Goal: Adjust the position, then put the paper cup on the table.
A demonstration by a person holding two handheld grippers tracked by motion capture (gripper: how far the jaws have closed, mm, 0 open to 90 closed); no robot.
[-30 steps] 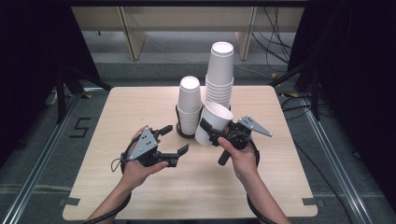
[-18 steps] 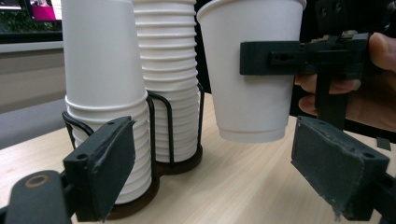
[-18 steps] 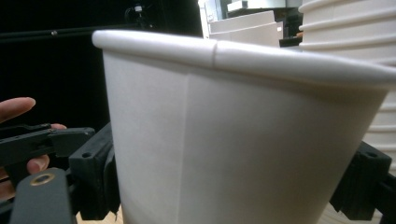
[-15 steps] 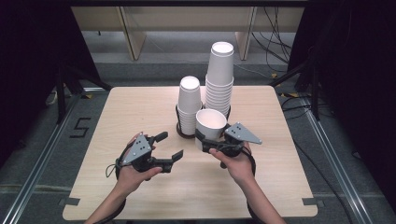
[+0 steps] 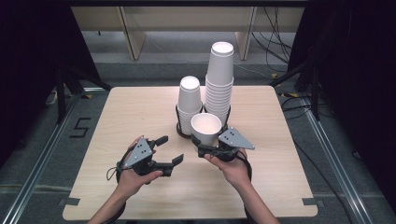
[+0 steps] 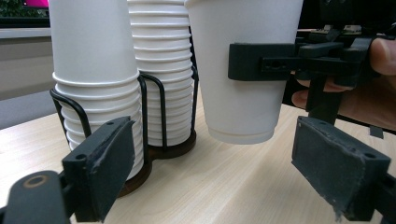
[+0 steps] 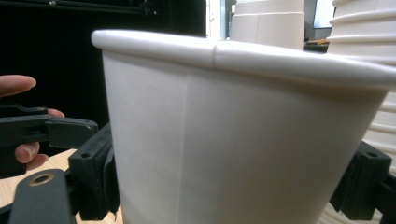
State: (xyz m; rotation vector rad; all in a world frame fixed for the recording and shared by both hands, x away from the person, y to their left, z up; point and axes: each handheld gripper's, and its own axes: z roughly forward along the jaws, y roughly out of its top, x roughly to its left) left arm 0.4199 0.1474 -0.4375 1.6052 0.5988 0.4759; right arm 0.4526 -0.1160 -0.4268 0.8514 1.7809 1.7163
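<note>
While your right gripper (image 5: 208, 145) clamps the single paper cup (image 5: 205, 129) by its sides, the cup sits upright at frame centre in the high view, mouth open to the camera, its base clear of the table (image 5: 116, 116) in the left gripper view. It hangs just in front of the black wire holder (image 6: 154, 112), which carries the short cup stack (image 5: 189, 100) and the tall cup stack (image 5: 219, 81) (tall one to the right). Your left gripper (image 5: 169, 150), lower left of centre, has jaws partly apart and holds nothing, and points toward the cup.
</note>
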